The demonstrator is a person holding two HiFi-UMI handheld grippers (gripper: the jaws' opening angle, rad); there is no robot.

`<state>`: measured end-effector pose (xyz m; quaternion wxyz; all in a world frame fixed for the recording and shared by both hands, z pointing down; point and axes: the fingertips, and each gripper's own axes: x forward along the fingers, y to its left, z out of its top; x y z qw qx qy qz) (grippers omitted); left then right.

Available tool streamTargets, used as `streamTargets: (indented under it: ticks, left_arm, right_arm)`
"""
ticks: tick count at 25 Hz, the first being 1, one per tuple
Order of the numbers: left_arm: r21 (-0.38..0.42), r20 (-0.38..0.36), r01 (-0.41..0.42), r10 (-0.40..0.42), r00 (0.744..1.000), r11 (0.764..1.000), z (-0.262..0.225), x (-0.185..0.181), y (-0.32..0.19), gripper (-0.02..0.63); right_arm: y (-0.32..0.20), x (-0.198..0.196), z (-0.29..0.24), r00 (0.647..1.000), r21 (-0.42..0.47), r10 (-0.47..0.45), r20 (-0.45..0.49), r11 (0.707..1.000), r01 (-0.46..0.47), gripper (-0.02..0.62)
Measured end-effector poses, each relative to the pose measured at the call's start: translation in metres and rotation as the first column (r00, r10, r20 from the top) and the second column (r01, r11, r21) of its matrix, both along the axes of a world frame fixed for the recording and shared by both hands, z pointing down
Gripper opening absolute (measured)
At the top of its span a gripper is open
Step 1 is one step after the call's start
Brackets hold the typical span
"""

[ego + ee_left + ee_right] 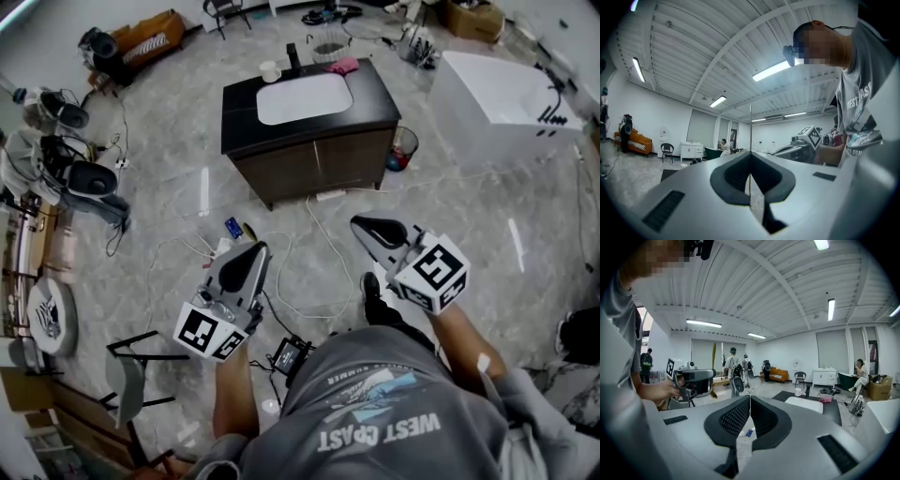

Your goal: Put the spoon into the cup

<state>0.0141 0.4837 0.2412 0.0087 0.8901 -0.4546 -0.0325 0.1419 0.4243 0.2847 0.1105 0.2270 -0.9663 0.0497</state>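
Note:
A white cup (270, 71) stands at the back left of a dark cabinet (309, 141) with a white sink top, far ahead of me; it also shows small in the right gripper view as the cup (798, 392). I cannot make out a spoon in any view. My left gripper (255, 249) and right gripper (360, 225) are held over the floor in front of the cabinet, well short of it. Both are shut with nothing between the jaws: the left gripper (750, 155) and the right gripper (750, 399) each show only a thin seam.
A pink cloth (343, 66) and a black faucet (293, 54) sit on the cabinet top. A white bathtub (506, 94) stands at right, a bin (403, 148) beside the cabinet. Cables (319, 234) cross the floor; a chair (131, 375) is at lower left. People stand far off.

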Motion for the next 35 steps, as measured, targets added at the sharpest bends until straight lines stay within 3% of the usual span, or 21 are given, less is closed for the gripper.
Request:
streamTargets:
  ticks: [7, 27, 35]
  left_arm:
    - [0.016, 0.013, 0.037, -0.038, 0.999, 0.999, -0.005, 0.002, -0.041, 0.0]
    - [-0.091, -0.013, 0.109, -0.111, 0.994, 0.99, 0.027, -0.01, -0.127, 0.0]
    - [-0.109, -0.004, 0.135, -0.136, 0.991, 0.985, 0.037, -0.001, -0.178, 0.0]
  right_arm:
    - [-0.053, -0.009, -0.003, 0.999, 0.011, -0.048, -0.008, 0.999, 0.049, 0.032]
    - [-0.142, -0.029, 0.023, 0.99, -0.063, -0.134, -0.044, 0.989, 0.131, 0.032]
    - [-0.189, -0.019, 0.036, 0.985, -0.091, -0.171, -0.037, 0.982, 0.167, 0.032]
